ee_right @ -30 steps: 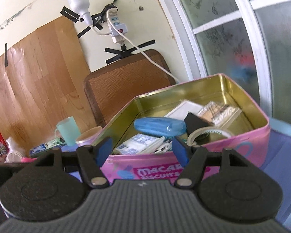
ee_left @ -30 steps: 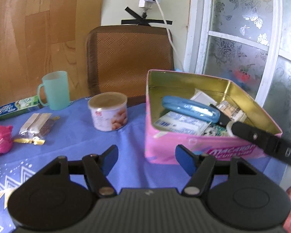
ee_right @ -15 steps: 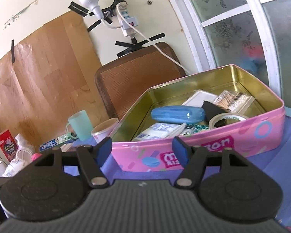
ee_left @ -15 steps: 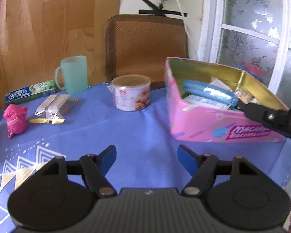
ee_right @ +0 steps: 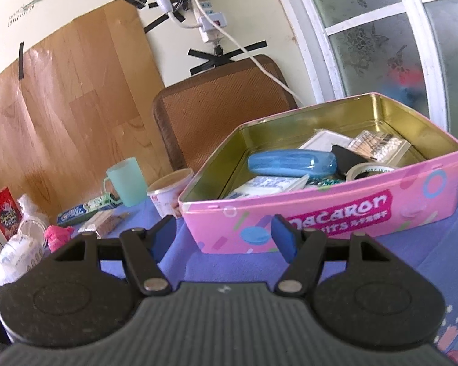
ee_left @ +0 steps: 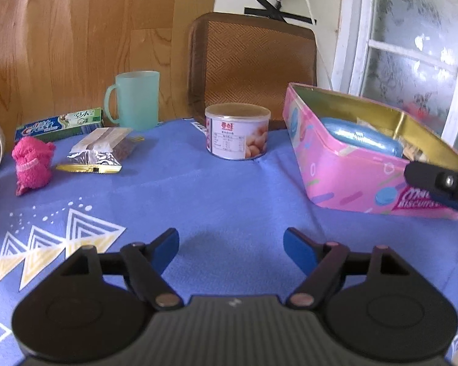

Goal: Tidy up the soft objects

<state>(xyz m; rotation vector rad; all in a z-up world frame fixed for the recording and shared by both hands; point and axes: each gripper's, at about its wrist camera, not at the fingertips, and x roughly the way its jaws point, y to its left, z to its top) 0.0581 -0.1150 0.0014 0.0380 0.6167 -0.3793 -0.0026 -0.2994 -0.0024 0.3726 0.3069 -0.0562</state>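
A pink fuzzy cloth lies on the blue tablecloth at the far left; it also shows small in the right wrist view. A pink biscuit tin stands open at the right, holding a blue case, tape, boxes and swabs. My left gripper is open and empty, low over the cloth's middle. My right gripper is open and empty, just in front of the tin; its finger shows at the right edge of the left wrist view.
A round food can, a teal mug, a toothpaste box and a foil snack pack stand at the back. A brown chair back is behind the table. White bags sit far left.
Both grippers have pulled back from the tin and stayed open. The left view has swung left, bringing the mug, snack pack and pink cloth further in.
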